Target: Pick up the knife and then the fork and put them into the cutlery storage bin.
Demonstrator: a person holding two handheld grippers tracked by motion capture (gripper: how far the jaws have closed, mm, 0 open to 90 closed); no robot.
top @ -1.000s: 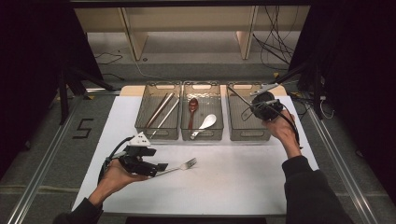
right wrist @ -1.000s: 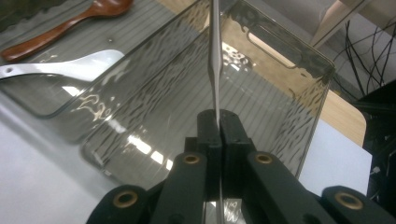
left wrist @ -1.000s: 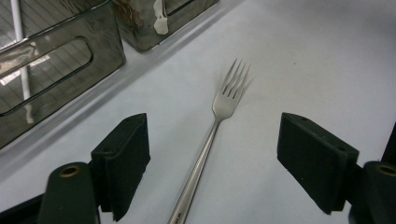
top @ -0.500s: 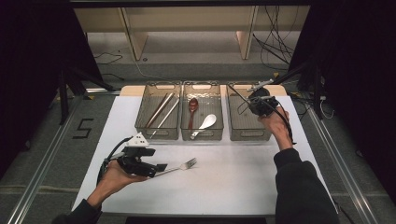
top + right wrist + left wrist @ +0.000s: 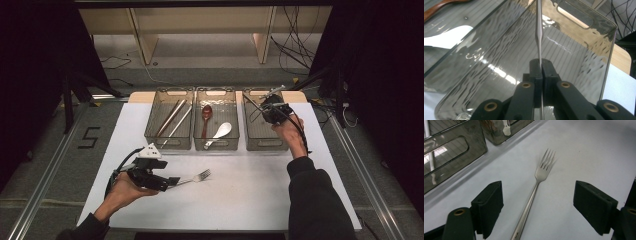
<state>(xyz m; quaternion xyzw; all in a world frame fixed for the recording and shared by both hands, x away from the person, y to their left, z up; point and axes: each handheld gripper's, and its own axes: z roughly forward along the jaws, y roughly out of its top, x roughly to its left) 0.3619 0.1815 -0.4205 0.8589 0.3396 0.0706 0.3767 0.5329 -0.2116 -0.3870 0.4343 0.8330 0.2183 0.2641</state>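
white tabletop [image 5: 250,200], three clear bins in row at far edge. right gripper [image 5: 541,65] jaws pinched on thin metal utensil handle [image 5: 539,30], over right bin [image 5: 265,145]. left gripper [image 5: 537,205] jaws apart, straddling fork [image 5: 541,172] flat on table near middle bin [image 5: 216,145].

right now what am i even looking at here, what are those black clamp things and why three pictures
A person sits at a white table holding a hand-held two-jaw gripper in each hand. The high view looks down from above; the other two come from cameras riding on each gripper. Three clear bins stand in a row: the left bin holds long utensils, the middle bin a brown spoon and a white spoon. The left gripper is open around a fork lying on the table. The right gripper is shut on a thin metal utensil over the right bin.
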